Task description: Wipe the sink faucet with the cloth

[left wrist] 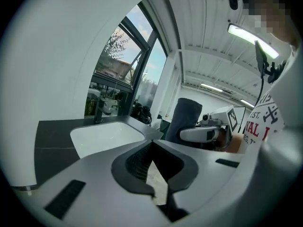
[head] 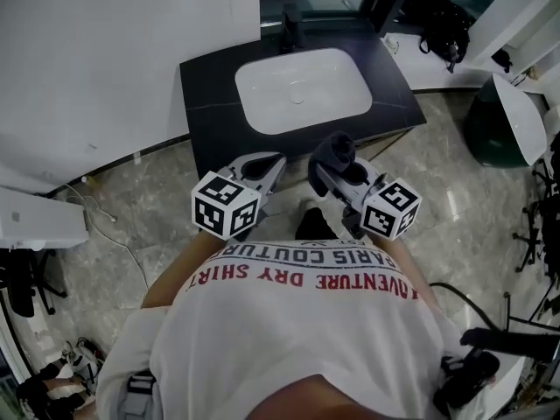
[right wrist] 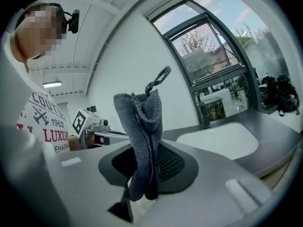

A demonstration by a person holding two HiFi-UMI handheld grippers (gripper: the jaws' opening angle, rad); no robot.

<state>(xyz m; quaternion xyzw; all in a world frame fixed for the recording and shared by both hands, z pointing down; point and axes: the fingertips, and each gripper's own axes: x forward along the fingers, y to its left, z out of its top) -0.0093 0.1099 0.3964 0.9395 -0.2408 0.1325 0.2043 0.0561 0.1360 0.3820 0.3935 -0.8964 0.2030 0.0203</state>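
A white sink [head: 254,90] is set in a dark vanity top [head: 208,103], and the dark faucet [head: 291,26] stands at its back edge. My right gripper [head: 328,166] hovers just in front of the vanity, shut on a dark grey cloth [head: 336,150] that sticks upright from its jaws. The right gripper view shows the cloth [right wrist: 140,126] pinched between the jaws, with the faucet [right wrist: 204,113] and sink [right wrist: 222,138] well beyond it. Beside it, my left gripper [head: 276,159] is shut and holds nothing. In its own view the left gripper [left wrist: 152,143] faces the sink [left wrist: 104,136] and faucet [left wrist: 98,111].
A white wall panel [head: 105,59] stands left of the vanity. A black backpack [head: 442,20] lies at the back right, and a dark green bin with a white lid [head: 507,116] sits at the right. Cables run across the marble floor [head: 122,243].
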